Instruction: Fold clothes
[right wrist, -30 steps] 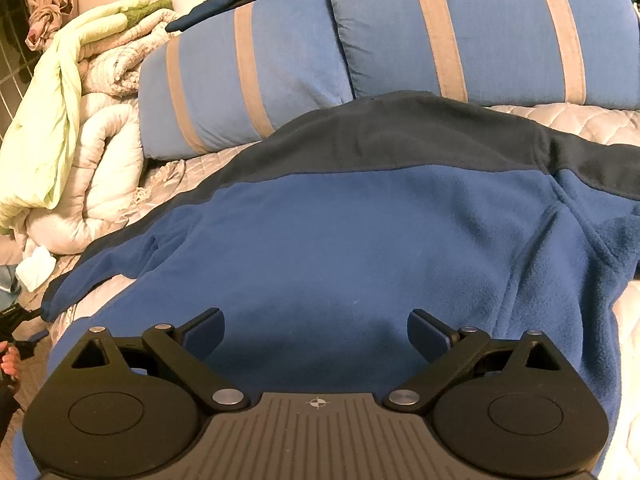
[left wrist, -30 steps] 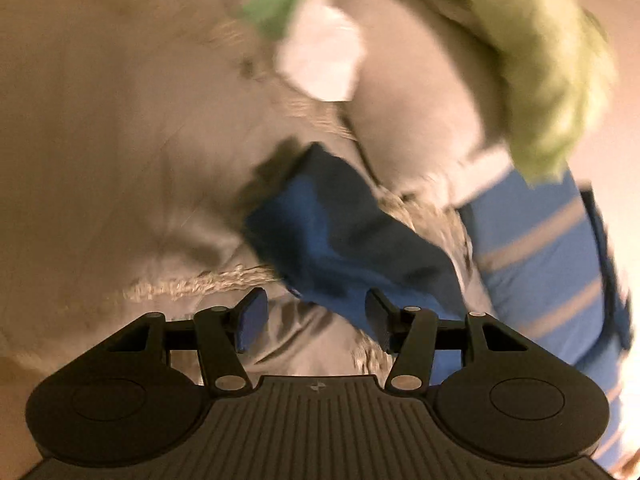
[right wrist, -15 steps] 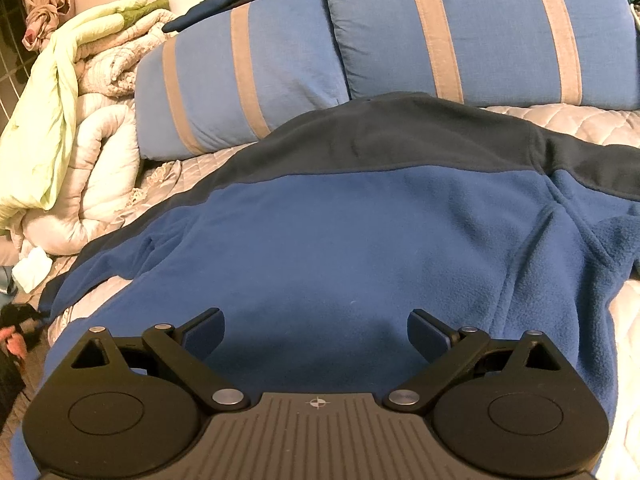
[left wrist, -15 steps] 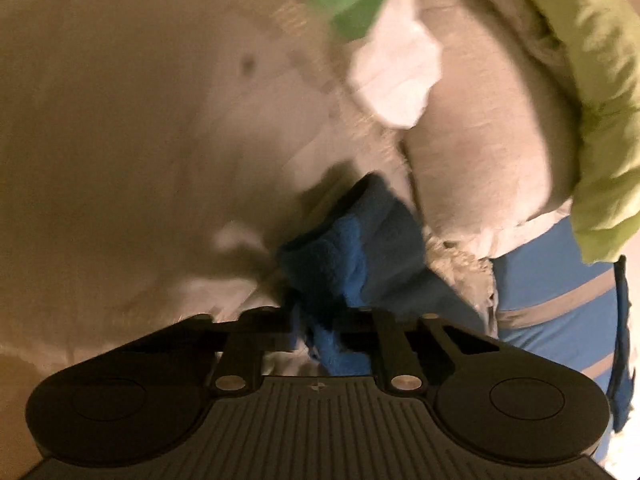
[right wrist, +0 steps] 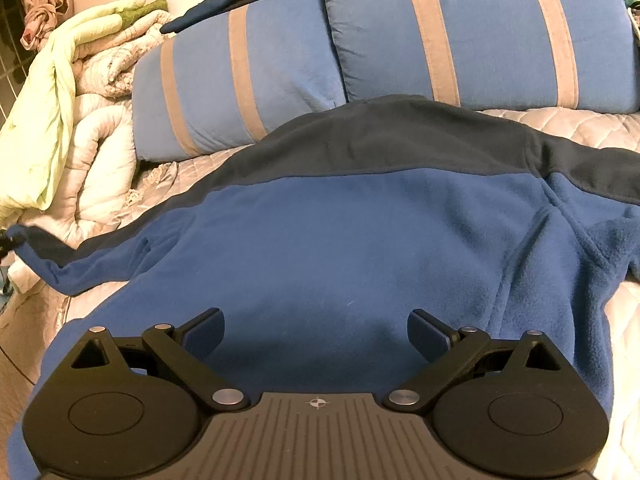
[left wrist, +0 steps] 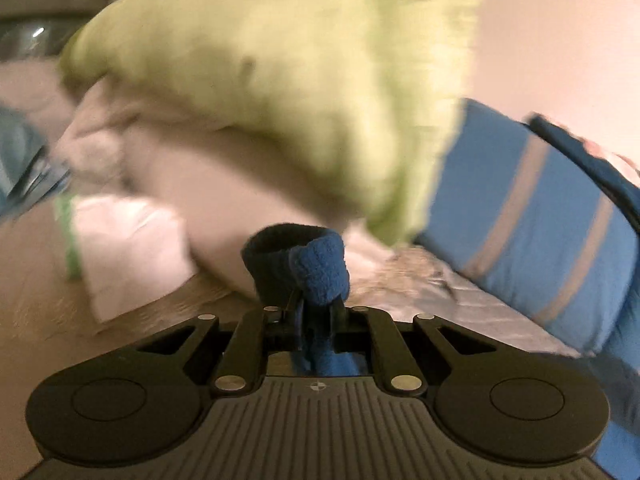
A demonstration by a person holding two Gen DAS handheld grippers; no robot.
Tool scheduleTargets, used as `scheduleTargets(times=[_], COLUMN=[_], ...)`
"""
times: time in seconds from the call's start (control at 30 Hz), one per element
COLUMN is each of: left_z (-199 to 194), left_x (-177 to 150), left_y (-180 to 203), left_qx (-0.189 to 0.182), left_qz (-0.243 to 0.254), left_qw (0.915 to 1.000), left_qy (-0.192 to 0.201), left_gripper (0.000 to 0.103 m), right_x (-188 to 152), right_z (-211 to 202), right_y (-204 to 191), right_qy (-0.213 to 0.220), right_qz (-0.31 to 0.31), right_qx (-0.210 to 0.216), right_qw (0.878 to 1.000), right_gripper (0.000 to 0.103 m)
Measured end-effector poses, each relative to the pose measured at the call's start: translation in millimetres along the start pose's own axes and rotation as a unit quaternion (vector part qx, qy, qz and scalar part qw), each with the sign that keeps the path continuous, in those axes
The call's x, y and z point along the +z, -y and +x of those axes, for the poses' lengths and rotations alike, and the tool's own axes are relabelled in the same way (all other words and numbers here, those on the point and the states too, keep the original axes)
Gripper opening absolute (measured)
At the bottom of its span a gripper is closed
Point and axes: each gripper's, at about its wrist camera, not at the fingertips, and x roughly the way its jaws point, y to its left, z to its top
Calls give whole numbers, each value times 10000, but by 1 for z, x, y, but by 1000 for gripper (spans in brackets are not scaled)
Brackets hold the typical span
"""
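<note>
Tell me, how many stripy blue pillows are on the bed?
2. One striped pillow lies on the left, next to the rolled bedding. The other striped pillow is on the right, behind the blue fleece. More may be hidden outside the picture.

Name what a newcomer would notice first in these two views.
The big blue fleece jacket spread across the bed, below two striped blue pillows. The left gripper is shut on its sleeve cuff, with a pale green blanket heaped behind.
</note>
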Motion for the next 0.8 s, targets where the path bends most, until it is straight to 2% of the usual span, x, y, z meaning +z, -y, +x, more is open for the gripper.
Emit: scheduleTargets(times=[0.17,0.43,0.8], left_z=[-3,2,3], left_x=[0,0,11], left_y=[40,77,148], left_qx=[-387,-556,-1042], left_qz=[353,658,934], left_qw=[9986,9963,9901], left_qy=[18,-35,133], left_gripper=[11,11,11], right_x=[-1,-1,1], right_z=[0,-2,4], right_y=[1,4,1], right_qy=[33,103,-99], right_qz=[32,105,-1], right_qx=[-3,74,111], right_qw=[10000,9999,9999], right_gripper=[98,98,98])
